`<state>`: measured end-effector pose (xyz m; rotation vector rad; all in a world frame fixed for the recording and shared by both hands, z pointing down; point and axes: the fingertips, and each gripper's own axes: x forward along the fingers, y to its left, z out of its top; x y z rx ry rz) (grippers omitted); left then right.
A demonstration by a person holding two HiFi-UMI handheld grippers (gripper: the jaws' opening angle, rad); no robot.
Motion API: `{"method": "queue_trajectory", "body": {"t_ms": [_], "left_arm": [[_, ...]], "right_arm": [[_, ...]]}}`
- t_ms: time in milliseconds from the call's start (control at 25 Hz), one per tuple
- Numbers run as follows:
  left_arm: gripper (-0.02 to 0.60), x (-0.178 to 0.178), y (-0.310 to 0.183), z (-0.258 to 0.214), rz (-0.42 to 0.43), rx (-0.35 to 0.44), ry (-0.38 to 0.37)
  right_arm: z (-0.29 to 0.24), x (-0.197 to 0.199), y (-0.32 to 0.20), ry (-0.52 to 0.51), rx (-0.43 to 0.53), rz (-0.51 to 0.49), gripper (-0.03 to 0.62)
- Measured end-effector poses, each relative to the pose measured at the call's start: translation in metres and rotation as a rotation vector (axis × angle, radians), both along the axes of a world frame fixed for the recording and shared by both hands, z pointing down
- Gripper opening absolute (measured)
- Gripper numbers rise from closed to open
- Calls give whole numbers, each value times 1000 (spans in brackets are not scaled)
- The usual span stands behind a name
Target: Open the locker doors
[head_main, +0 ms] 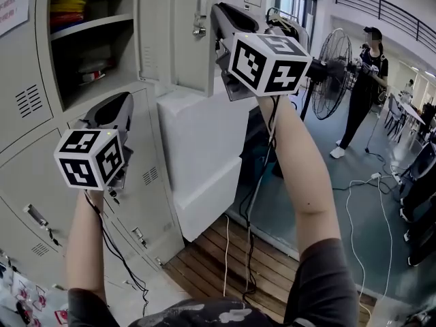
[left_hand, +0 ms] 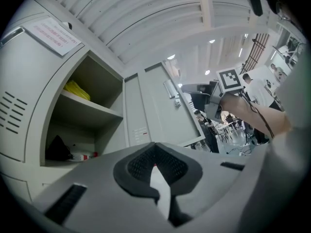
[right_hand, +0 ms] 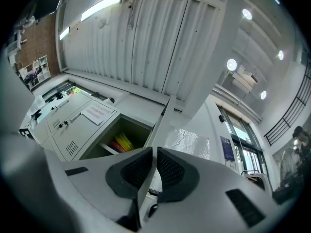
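Right gripper [right_hand: 154, 154] is pinched almost closed on the free edge of the open door [head_main: 170, 39], with the thin sheet running straight between its pads, so the step in hand looks like swinging this upper door wide. Lockers [head_main: 20, 94] fill the left of the head view, and a white cabinet [head_main: 204, 148] stands just beside them, its top close under the door's lower edge. I would therefore carry the door round level, without letting it sag, and slow down as it nears the wall side. Since the panel turns about the hinge at the compartment's right wall, the hand should trace that arc rather than pull in a straight line. The wrist should turn with the sheet so the pads stay flat on it and neither bend it nor slip off the edge. Inside, the shelf [head_main: 92, 26] and the coloured things [head_main: 68, 5] on it sit well back and need no care. Left gripper [left_hand: 155, 159] has its jaws drawn together on nothing. It hangs in front of a closed lower door [head_main: 146, 135], which likely comes next. For that it would have to spread its jaws first and line up on a small latch [head_main: 35, 215] squarely, since such a part gives little to hold.
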<state>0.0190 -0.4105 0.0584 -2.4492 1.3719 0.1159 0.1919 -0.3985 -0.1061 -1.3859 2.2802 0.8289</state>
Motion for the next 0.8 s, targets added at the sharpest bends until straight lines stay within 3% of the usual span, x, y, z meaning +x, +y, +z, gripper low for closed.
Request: {"method": "queue_trajectory", "body": {"t_ms": [320,520,800], "left_arm": [[8,-1,-5,15,-30,-27,7],[8,-13,4,28,-32,-52,26],[8,-51,30,57,-41,-118,61]], "right_arm": [[8,9,-1,-31,2,-62,56],[21,8,15,-62,4,-107,179],[64,-3,34,-41,-59,-42,237]]}}
